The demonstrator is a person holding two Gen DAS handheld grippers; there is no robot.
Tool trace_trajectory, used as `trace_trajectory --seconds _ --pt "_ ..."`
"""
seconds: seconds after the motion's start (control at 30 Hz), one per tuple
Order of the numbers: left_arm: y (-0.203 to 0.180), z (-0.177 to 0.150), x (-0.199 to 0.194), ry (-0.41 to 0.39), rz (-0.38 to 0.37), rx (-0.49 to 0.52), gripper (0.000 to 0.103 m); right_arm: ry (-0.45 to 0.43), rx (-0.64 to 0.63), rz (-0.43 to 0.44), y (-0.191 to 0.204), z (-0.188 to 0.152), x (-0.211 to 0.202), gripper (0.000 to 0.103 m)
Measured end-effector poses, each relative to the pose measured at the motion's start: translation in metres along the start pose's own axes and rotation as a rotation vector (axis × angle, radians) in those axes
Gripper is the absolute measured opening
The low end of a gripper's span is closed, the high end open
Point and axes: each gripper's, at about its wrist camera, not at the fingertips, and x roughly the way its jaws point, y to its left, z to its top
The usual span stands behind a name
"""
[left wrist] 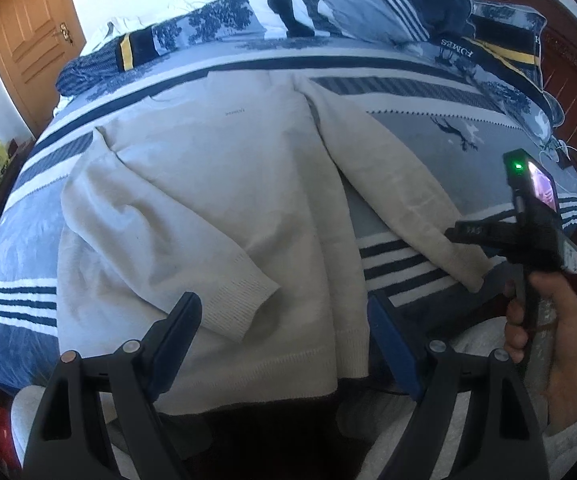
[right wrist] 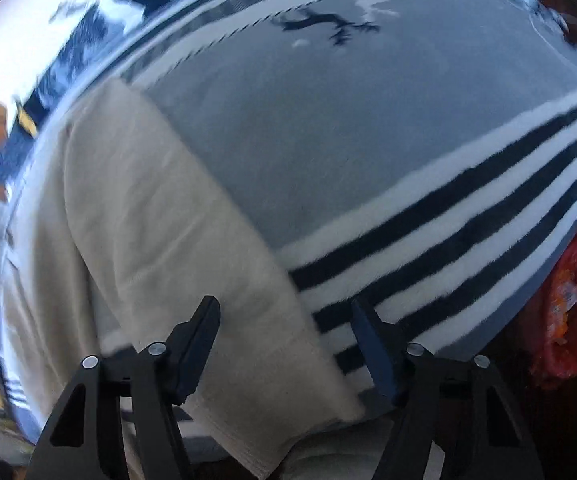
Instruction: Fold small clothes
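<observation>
Over sweater (left wrist: pixel 216 184), left hand-held gripper (left wrist: pixel 284 320) tilted down — jaws apart

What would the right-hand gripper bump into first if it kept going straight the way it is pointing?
Most likely the cream sweater's outstretched sleeve, near its cuff, lying flat on the striped bedspread. The right gripper stands open over it; how far above is hard to judge.

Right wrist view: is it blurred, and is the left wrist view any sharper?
Right wrist view: motion-smeared, worst along the left edge, though the sweater sleeve and striped bedspread stay readable. Left wrist view: sharp, the sweater evenly lit, with strong fisheye bending of the bed.
</observation>
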Motion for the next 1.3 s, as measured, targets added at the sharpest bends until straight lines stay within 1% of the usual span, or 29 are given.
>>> trace_trajectory --seconds 0.03,0.07,0.1,0.13,0.2,0.23,0.27,0.33,0.4,0.5,0.6,0.63,0.67,0.73,0.77,0.83,0.9,0.93,1.0,1.07,1.1,1.13,1.17,1.2,1.23,1.27,1.3 --pt "-0.001 0.000 0.000 0.003 -0.006 0.000 0.084 -0.004 -0.029 -0.055 0.007 -0.003 0.000 0.050" --pt "-0.002 0.001 0.000 0.002 -0.008 0.001 0.084 -0.004 -0.047 -0.077 0.012 -0.005 0.001 0.034" --pt "-0.002 0.001 -0.002 -0.004 -0.010 0.005 0.084 -0.005 -0.061 -0.090 0.015 -0.006 0.002 0.024" --pt "-0.003 0.001 -0.004 -0.009 -0.010 0.010 0.084 -0.011 -0.072 -0.100 0.018 -0.007 0.000 0.005" --pt "0.000 0.001 -0.010 -0.025 -0.012 0.014 0.084 -0.020 -0.075 -0.100 0.022 -0.009 -0.006 0.005" --pt "0.003 0.001 -0.012 -0.034 -0.014 0.009 0.084 -0.041 -0.070 -0.080 0.022 -0.010 -0.015 0.005" --pt "0.006 0.001 -0.014 -0.039 -0.017 0.001 0.084 -0.077 -0.073 -0.054 0.025 -0.013 -0.029 0.005" --pt "0.013 0.002 -0.016 -0.039 -0.028 -0.023 0.084 -0.134 -0.101 -0.077 0.034 -0.018 -0.052 0.005" --pt "0.022 0.002 -0.019 -0.043 -0.037 -0.047 0.084 -0.190 -0.137 -0.069 0.049 -0.024 -0.079 0.005" --pt "0.039 0.003 -0.025 -0.055 -0.050 -0.086 0.084 -0.286 -0.230 -0.071 0.086 -0.031 -0.122 0.005" --pt "0.062 0.004 -0.030 -0.073 -0.045 -0.129 0.084 -0.339 -0.299 -0.042 0.125 -0.032 -0.148 0.005" --pt "0.073 0.005 -0.031 -0.080 -0.040 -0.142 0.084 -0.356 -0.336 -0.013 0.142 -0.035 -0.159 0.005" --pt "0.084 0.005 -0.032 -0.087 -0.035 -0.156 0.084 -0.368 -0.358 0.005 0.150 -0.038 -0.165 0.005" --pt "0.112 0.008 -0.032 -0.098 -0.022 -0.208 0.084 -0.390 -0.429 0.042 0.178 -0.049 -0.177 0.005" --pt "0.125 0.008 -0.031 -0.098 -0.021 -0.230 0.084 -0.393 -0.456 0.077 0.191 -0.056 -0.182 0.004" --pt "0.156 0.009 -0.027 -0.098 -0.020 -0.282 0.084 -0.388 -0.511 0.139 0.217 -0.069 -0.183 0.004" --pt "0.182 0.008 -0.022 -0.101 -0.009 -0.334 0.084 -0.378 -0.565 0.152 0.238 -0.083 -0.179 0.004" --pt "0.197 0.006 -0.017 -0.101 -0.008 -0.363 0.084 -0.357 -0.605 0.176 0.255 -0.094 -0.171 0.004" --pt "0.219 0.001 -0.007 -0.088 -0.008 -0.401 0.084 -0.316 -0.657 0.195 0.278 -0.110 -0.150 0.004" --pt "0.237 -0.005 0.005 -0.070 -0.008 -0.430 0.084 -0.241 -0.723 0.205 0.306 -0.128 -0.113 0.007" --pt "0.242 -0.007 0.010 -0.062 -0.009 -0.436 0.084 -0.221 -0.735 0.224 0.309 -0.132 -0.101 0.007" --pt "0.248 -0.009 0.017 -0.050 -0.012 -0.437 0.084 -0.154 -0.750 0.263 0.319 -0.139 -0.078 0.014" --pt "0.252 -0.010 0.022 -0.038 -0.013 -0.436 0.084 -0.079 -0.739 0.299 0.324 -0.143 -0.064 0.020" --pt "0.255 -0.011 0.027 -0.031 -0.016 -0.435 0.084 -0.036 -0.722 0.330 0.325 -0.144 -0.057 0.023" --pt "0.258 -0.011 0.033 -0.025 -0.029 -0.431 0.084 0.006 -0.687 0.381 0.321 -0.144 -0.052 0.034" --pt "0.257 -0.011 0.035 -0.022 -0.047 -0.428 0.084 0.008 -0.668 0.392 0.316 -0.143 -0.052 0.053" --pt "0.255 -0.010 0.039 -0.018 -0.074 -0.423 0.084 -0.005 -0.634 0.391 0.304 -0.137 -0.054 0.062"
